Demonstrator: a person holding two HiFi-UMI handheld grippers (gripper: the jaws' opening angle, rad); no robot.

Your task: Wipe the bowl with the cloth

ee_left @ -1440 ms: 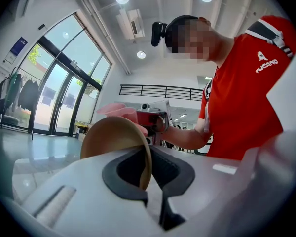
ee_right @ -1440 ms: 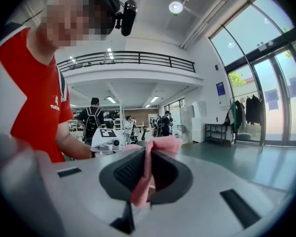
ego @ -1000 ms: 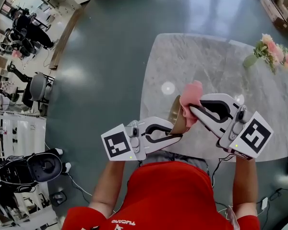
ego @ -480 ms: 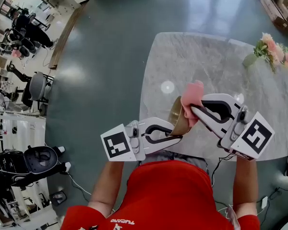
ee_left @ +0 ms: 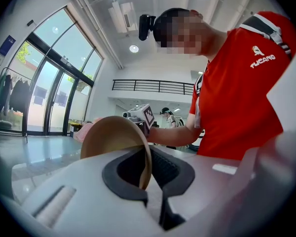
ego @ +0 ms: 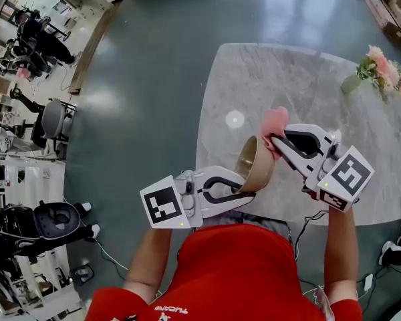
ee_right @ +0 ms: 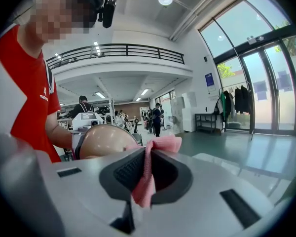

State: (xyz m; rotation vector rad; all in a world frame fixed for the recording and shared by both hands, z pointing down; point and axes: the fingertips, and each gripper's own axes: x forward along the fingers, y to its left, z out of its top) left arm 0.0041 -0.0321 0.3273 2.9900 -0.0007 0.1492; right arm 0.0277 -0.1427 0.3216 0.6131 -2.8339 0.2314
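A tan bowl [ego: 255,166] hangs tipped on its side above the near edge of the marble table [ego: 307,85], its opening turned left. My left gripper [ego: 246,191] is shut on its lower rim; in the left gripper view the bowl [ee_left: 113,137] stands up from the jaws of the left gripper [ee_left: 147,179]. My right gripper [ego: 274,141] is shut on a pink cloth [ego: 275,121], which lies against the bowl's upper right outer wall. In the right gripper view the cloth [ee_right: 149,174] hangs between the right gripper's [ee_right: 139,194] jaws, next to the bowl's rounded outside [ee_right: 102,140].
A vase of pink flowers [ego: 379,72] stands at the table's far right. Grey floor lies left of the table, with office chairs [ego: 53,122] and other equipment far left. The person's red shirt [ego: 244,273] fills the bottom of the head view.
The right gripper has dropped lower with the cloth, which now covers less of the bowl. More of the bowl's outer wall shows. The left gripper has kept still.
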